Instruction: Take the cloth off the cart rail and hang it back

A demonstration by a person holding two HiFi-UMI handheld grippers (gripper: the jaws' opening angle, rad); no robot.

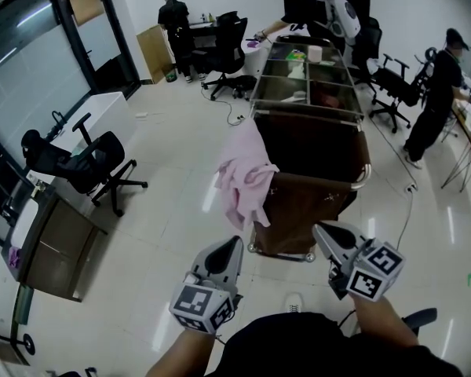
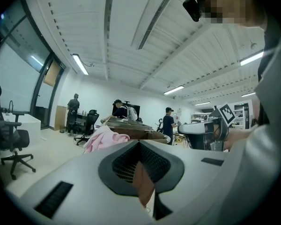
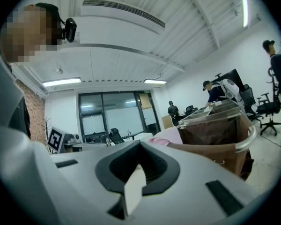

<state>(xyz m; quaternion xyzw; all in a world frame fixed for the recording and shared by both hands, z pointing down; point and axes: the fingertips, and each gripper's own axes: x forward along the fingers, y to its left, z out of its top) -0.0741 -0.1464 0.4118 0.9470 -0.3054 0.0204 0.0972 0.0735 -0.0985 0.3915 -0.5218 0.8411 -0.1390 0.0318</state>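
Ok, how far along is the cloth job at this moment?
Done: nothing that can be shown. The pink cloth hangs draped over the cart rail, which fits either the start or the finish. In hand: nothing; the left gripper and right gripper are both shut and empty, short of the cart. Left: if this is the start, lifting the cloth off and rehanging it.

Pink cloth (image 1: 242,181) hangs over the cart (image 1: 298,204) rail, apparently bunched.

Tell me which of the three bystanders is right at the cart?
The person leaning over the far end of the cart; the other two stand apart from it.
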